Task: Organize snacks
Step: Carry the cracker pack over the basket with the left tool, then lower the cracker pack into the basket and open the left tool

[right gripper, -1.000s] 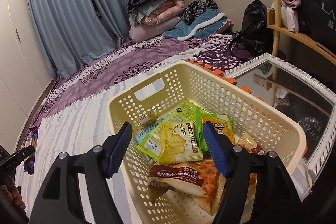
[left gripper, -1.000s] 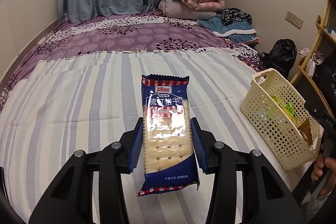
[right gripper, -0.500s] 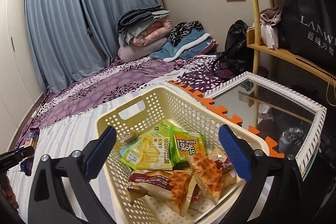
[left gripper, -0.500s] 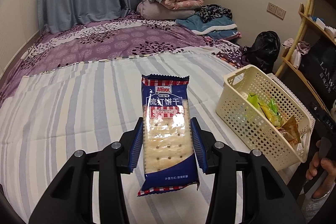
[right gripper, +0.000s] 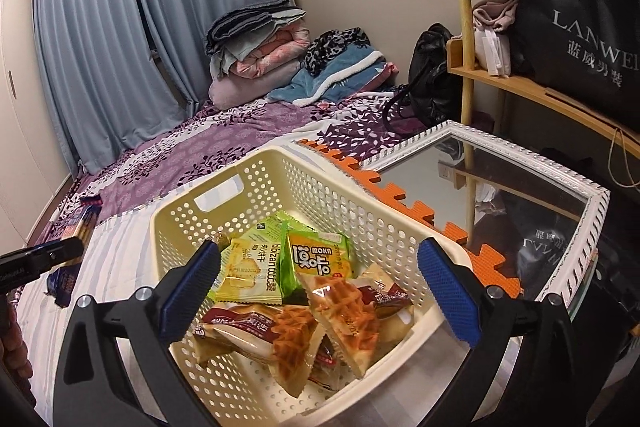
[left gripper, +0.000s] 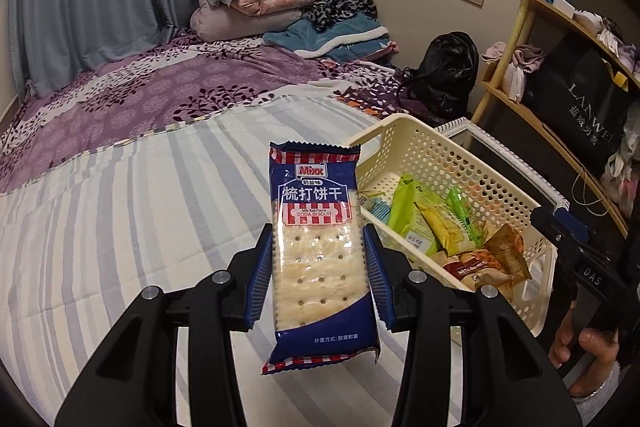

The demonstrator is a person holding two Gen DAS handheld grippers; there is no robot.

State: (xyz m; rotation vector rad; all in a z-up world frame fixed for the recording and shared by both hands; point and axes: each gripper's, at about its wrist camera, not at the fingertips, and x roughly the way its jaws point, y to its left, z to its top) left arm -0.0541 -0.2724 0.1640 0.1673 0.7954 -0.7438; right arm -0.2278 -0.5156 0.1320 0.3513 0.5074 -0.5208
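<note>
Blue-wrapped and long, the soda biscuit packet (left gripper: 320, 247) is clamped across its width in the left claw (left gripper: 318, 277), whose blue pads press on both long edges. The packet's long axis runs straight out along the fingers, its printed end leading and its crimped tail hanging back toward the camera. It is held clear above the striped bed cover (left gripper: 120, 227).

In the left wrist view the cream perforated basket (left gripper: 460, 163) lies ahead and to the right of the packet, its near rim just beside the packet's right edge. The basket already holds green and yellow sachets (left gripper: 424, 219) and brown waffle packs (right gripper: 304, 331).

The right claw (right gripper: 320, 291) is spread to its widest, its jaws having just been opening; nothing is gripped, and the basket's contents merely show between the pads from above. Its view places the left claw and packet (right gripper: 76, 239) at the far left, beyond the basket's left wall.

Judged step: carrying the packet to the basket. The left claw alone bears the load, so the move turns on a shift to the right over the near rim. The packet's length appears to fit better along the basket's long side than across it. A framed mirror (right gripper: 520, 195) lies beside the basket's far side.
</note>
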